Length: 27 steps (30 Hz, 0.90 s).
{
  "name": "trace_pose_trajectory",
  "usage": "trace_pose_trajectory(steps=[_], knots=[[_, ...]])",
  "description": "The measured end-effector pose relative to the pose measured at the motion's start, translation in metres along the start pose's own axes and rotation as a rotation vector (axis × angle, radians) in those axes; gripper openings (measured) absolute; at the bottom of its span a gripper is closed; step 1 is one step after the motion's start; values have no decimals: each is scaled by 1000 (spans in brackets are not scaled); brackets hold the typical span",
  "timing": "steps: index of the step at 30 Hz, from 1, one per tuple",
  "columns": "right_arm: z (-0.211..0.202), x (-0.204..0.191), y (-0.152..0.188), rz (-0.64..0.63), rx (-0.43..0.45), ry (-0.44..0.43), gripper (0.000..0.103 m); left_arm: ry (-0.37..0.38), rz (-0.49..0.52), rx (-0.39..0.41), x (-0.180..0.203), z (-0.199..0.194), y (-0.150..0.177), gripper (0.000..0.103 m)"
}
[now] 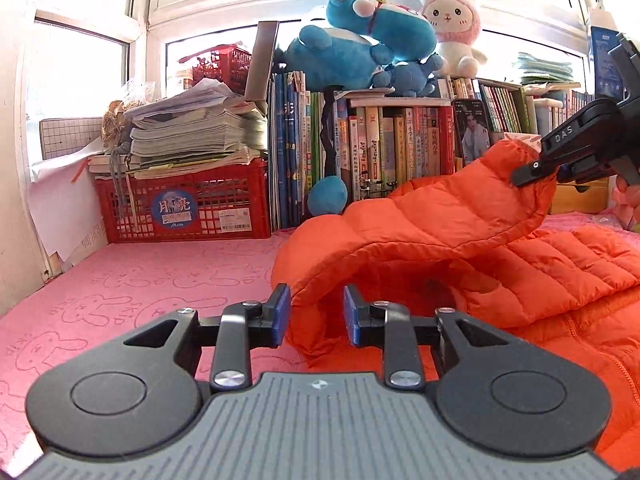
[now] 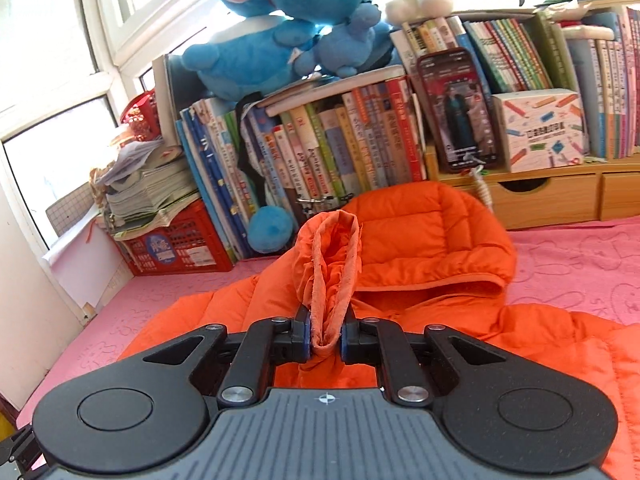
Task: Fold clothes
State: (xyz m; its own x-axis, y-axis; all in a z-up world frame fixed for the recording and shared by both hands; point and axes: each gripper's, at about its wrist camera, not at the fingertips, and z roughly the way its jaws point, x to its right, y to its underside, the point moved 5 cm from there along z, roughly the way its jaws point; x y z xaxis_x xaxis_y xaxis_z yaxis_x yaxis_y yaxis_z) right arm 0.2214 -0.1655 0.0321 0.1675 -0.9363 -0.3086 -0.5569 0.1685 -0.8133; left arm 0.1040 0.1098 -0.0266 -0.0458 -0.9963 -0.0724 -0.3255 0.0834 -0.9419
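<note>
An orange puffer jacket [image 1: 560,280] lies spread on the pink bed cover [image 1: 140,280], its hood [image 2: 424,232] toward the bookshelf. In the right wrist view my right gripper [image 2: 325,340] is shut on the sleeve cuff [image 2: 334,264], which stands up between the pads. The left wrist view shows that right gripper [image 1: 532,172] at the upper right, holding the sleeve [image 1: 440,220] raised in an arch over the jacket. My left gripper [image 1: 316,316] is low at the jacket's left edge. Its blue pads stand slightly apart, with a fold of the jacket between them and no clear squeeze on it.
Along the back stand a red crate [image 1: 192,204] under stacked papers, a row of books [image 1: 380,148] topped by blue and pink plush toys [image 1: 360,44], a phone [image 2: 460,108] leaning upright, and wooden drawers [image 2: 552,196]. A wall closes the left side. A person's hand [image 1: 632,196] shows at the right edge.
</note>
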Motion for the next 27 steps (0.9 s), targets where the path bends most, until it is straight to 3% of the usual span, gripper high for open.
trace_pose_trajectory(steps=[11, 16, 27], knots=[[-4, 47, 39, 6, -52, 72, 15, -127, 8, -193, -1, 38, 20, 32], [-5, 55, 49, -1, -33, 116, 15, -144, -15, -212, -6, 40, 25, 44], [-17, 64, 69, -34, -15, 205, 16, -134, -32, -233, -8, 45, 26, 49]])
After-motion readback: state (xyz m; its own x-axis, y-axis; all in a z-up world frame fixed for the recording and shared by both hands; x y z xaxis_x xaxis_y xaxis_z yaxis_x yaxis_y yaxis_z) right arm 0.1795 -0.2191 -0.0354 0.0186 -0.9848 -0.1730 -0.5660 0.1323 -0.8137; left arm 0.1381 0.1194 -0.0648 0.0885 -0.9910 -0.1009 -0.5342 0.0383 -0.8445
